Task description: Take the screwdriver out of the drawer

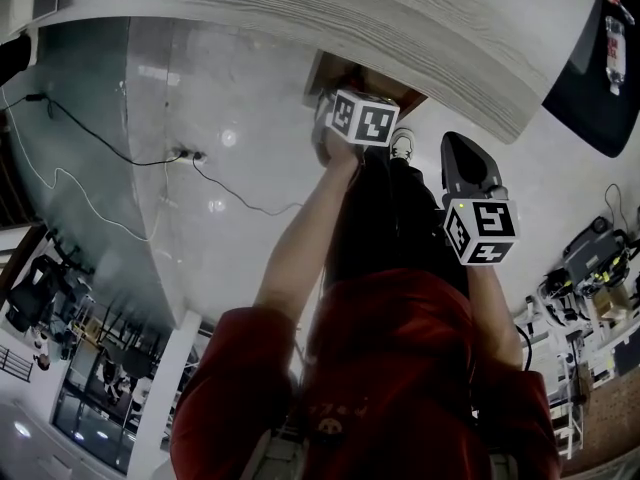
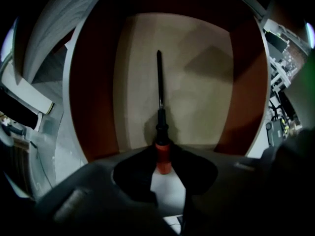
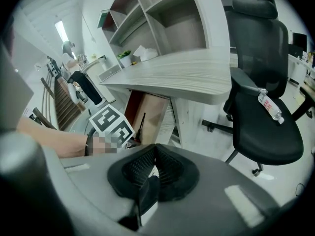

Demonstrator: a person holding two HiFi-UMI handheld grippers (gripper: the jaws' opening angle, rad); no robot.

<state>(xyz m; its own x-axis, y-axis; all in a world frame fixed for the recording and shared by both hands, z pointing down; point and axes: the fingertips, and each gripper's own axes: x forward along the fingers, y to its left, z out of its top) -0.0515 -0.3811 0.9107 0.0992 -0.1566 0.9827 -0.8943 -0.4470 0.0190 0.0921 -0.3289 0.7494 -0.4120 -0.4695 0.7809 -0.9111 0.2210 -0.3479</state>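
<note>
Woodgrain desk (image 1: 300, 8), drawer (image 2: 197, 82) open, stands on glossy floor (image 1: 210, 218).

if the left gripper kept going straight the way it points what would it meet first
The orange-handled screwdriver: its handle already sits between the left gripper's jaws. Straight past it is the pale wooden drawer floor that it lies on, though the depth is unclear.

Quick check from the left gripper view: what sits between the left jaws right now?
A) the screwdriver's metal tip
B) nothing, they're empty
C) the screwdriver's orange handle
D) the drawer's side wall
C: the left gripper has its pads against either side of the orange handle of the screwdriver, whose dark shaft points away over the floor of the drawer.
</note>
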